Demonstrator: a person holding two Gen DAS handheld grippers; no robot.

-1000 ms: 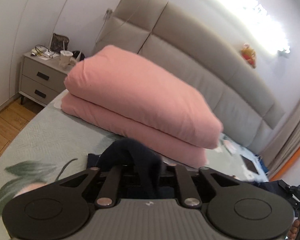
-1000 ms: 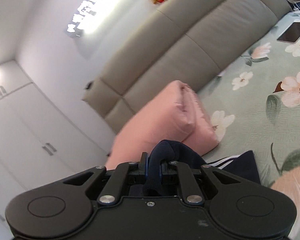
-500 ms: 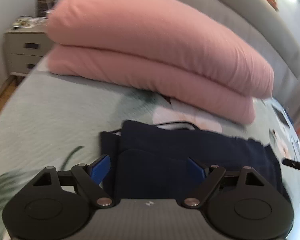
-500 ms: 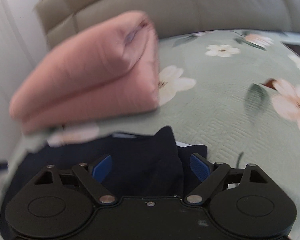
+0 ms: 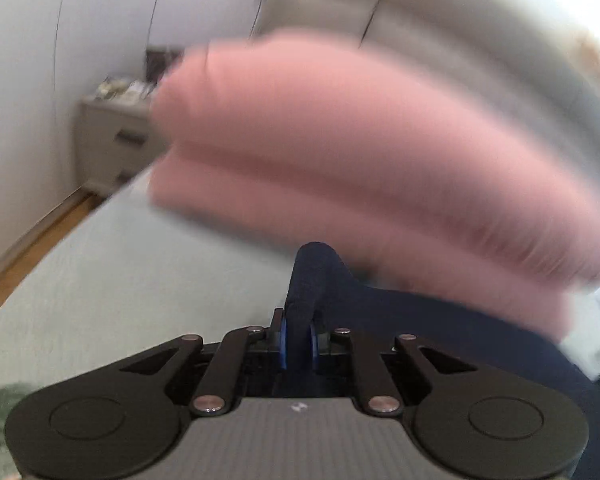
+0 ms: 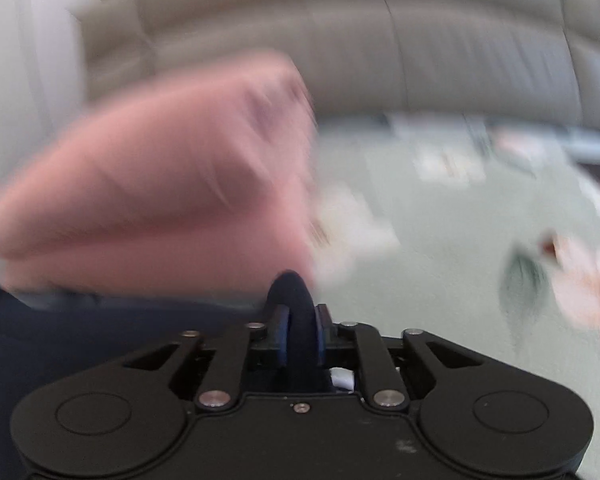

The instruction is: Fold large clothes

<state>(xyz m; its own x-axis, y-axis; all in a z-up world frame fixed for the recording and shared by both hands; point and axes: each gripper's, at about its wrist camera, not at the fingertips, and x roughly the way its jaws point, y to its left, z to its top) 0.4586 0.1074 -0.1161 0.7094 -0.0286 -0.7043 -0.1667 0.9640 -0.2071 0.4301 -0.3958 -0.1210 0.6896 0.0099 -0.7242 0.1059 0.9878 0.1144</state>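
Observation:
A dark navy garment [image 5: 440, 332] lies on the pale green bedspread, reaching right from my left gripper [image 5: 298, 338]. That gripper's jaws are closing, and its blue pads pinch a raised fold of the navy cloth. In the right wrist view the same navy garment [image 6: 80, 344] spreads to the left, and my right gripper [image 6: 302, 336] has its jaws closing too, pads pressed on a thick rolled fold that bulges above them. A white strip shows under the right jaw. Both views are motion-blurred.
A folded pink duvet [image 5: 360, 168] sits just beyond the garment, also the pink duvet [image 6: 160, 184] at left in the right wrist view. A grey padded headboard [image 6: 380, 52] runs behind. A bedside cabinet [image 5: 112, 136] and wooden floor [image 5: 28, 256] lie left. The flowered bedspread [image 6: 460, 248] stretches right.
Half a second ago both grippers stood wide open over the flat navy garment; now both have closed on folds of it. A second ago both were shut on cloth, held higher.

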